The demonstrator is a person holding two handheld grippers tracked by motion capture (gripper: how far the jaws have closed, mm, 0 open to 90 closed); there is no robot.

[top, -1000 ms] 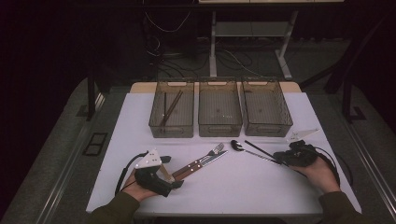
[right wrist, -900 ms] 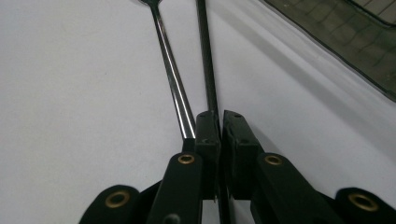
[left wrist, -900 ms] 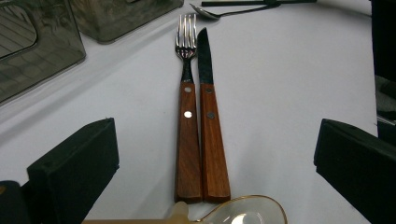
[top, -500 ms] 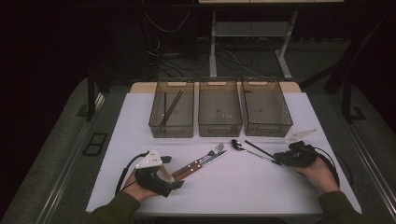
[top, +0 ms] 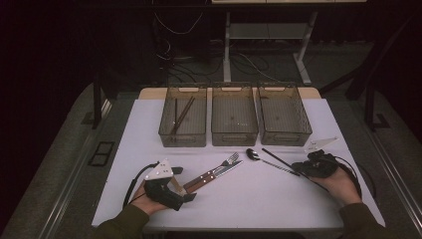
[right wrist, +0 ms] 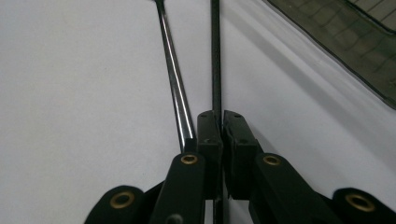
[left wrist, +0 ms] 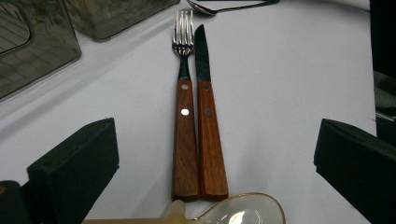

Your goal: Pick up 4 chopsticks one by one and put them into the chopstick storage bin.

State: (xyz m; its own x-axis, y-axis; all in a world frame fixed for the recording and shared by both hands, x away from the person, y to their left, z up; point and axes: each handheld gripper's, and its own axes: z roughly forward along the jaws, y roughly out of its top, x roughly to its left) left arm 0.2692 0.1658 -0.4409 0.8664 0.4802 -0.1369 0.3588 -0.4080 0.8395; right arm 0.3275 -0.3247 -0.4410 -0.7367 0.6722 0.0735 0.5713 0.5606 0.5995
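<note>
My right gripper [right wrist: 220, 114] is shut on a thin black chopstick [right wrist: 215, 51] that runs straight ahead from between its jaws. In the high view this right gripper [top: 301, 168] rests low at the table's right, and the chopstick [top: 278, 158] points up-left from it. A shiny spoon's handle [right wrist: 173, 79] lies just beside the chopstick, its bowl [top: 252, 154] farther left. A wood-handled fork [left wrist: 185, 135] and knife [left wrist: 210, 140] lie side by side in front of my open left gripper [left wrist: 215, 156], whose jaws stand wide on either side of the handles. The left gripper [top: 183, 183] sits at the front left.
Three clear brown bins stand in a row at the back: the left bin [top: 169, 134] holds two brown sticks [top: 182, 115], then a middle bin [top: 234, 137] and a right bin [top: 286, 137]. A clear amber-rimmed object [left wrist: 238, 212] lies under the left gripper's camera.
</note>
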